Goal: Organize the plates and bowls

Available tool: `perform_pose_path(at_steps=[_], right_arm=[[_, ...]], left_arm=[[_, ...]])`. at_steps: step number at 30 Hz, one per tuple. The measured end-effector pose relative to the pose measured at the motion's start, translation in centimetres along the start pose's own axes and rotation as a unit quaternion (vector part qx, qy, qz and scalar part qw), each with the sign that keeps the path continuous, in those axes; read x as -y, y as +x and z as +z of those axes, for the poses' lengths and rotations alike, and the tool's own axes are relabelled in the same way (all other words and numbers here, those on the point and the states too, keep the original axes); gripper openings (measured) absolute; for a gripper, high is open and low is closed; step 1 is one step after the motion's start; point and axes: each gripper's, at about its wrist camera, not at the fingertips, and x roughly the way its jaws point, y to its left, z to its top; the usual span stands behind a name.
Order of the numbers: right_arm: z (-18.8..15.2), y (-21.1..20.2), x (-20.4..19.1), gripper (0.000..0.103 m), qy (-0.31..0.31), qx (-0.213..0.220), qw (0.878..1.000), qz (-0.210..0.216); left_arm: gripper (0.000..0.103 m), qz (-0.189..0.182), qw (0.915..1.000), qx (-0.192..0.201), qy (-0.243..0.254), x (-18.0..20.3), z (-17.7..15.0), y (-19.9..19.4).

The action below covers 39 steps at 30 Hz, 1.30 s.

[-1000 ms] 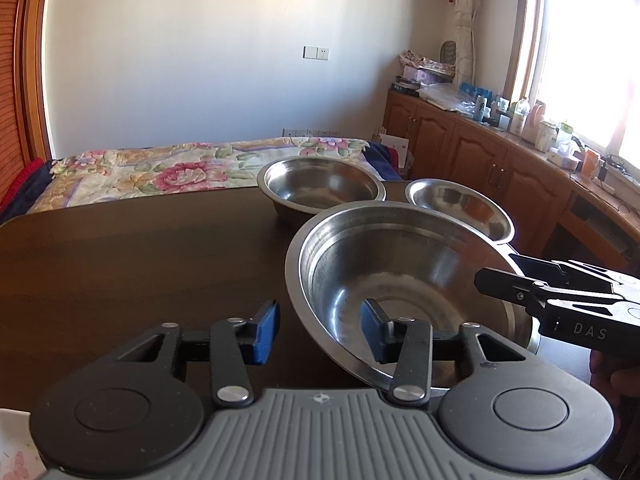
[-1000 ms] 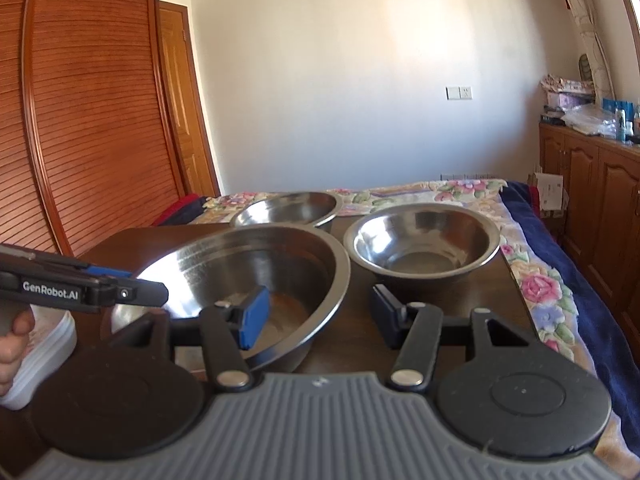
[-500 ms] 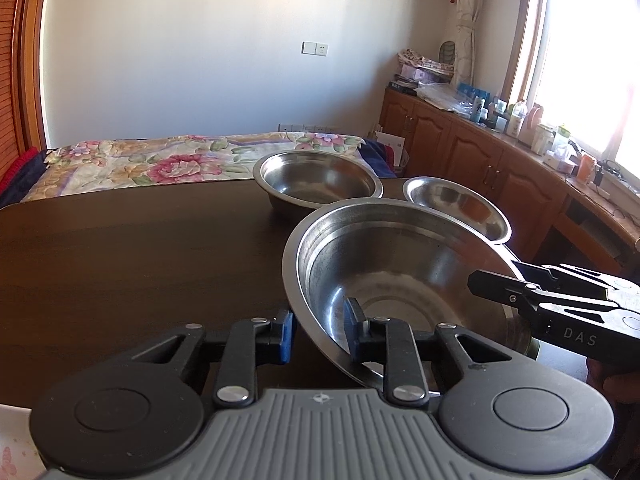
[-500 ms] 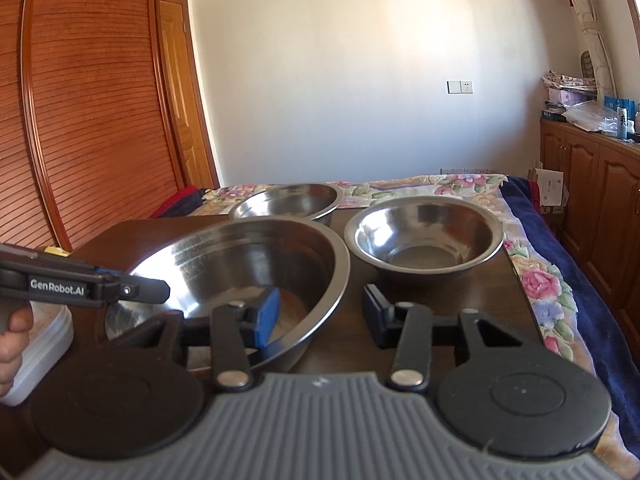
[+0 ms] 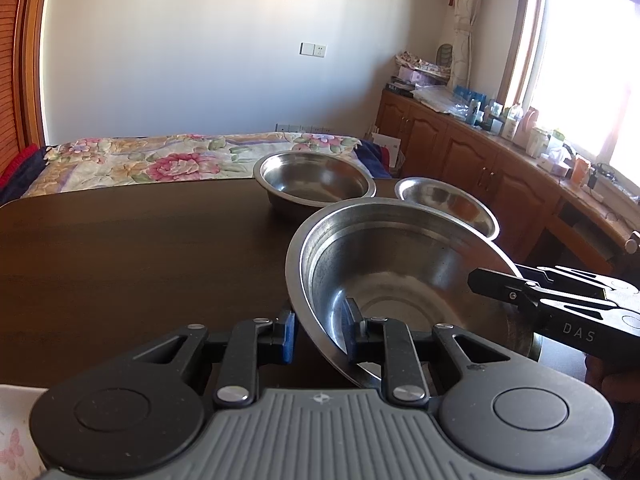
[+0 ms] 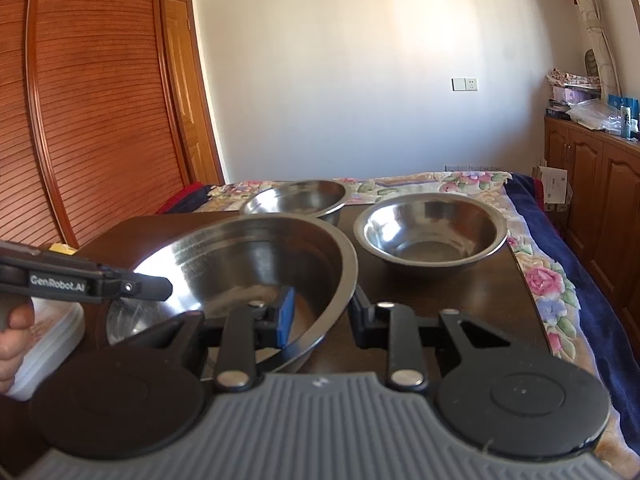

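A large steel bowl (image 5: 400, 272) sits at the near side of the dark wooden table (image 5: 120, 260). My left gripper (image 5: 319, 320) straddles its near-left rim, jaws still closing, with the blue pad outside and the other finger inside, both against the wall. In the right wrist view the same bowl (image 6: 248, 264) has my right gripper (image 6: 322, 308) over its right rim. Those jaws are closing, and a gap remains between the blue pad and the wall. Each gripper shows in the other's view: the right gripper (image 5: 476, 280) and the left gripper (image 6: 160, 288).
Two smaller steel bowls stand behind: a medium bowl (image 5: 316, 180) and a small bowl (image 5: 444, 204), the latter close to the table's far right edge. A white container (image 6: 48, 328) sits at the near left beside a hand (image 6: 12, 344). A floral-covered bed (image 5: 160, 160) and wooden cabinets (image 5: 480, 168) lie beyond.
Both pairs of jaws have narrowed around the large bowl's rim from wide apart. The bowl's rim now looks slightly tilted. The other bowls have not moved.
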Motion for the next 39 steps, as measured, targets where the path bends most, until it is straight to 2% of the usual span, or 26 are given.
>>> perform_pose_path(at_steps=[28,39], right_arm=[[-0.6,-5.5,-4.2,0.031,0.002,0.020,1.000,-0.010],[-2.4,-6.3,-4.7,0.031,0.022,0.014,1.000,-0.007]], left_arm=[[0.025,-0.029,0.9991,0.029,0.014,-0.3,-2.9,-8.0],[0.026,-0.029,0.9992,0.012,0.024,-0.2,-4.7,-8.9]])
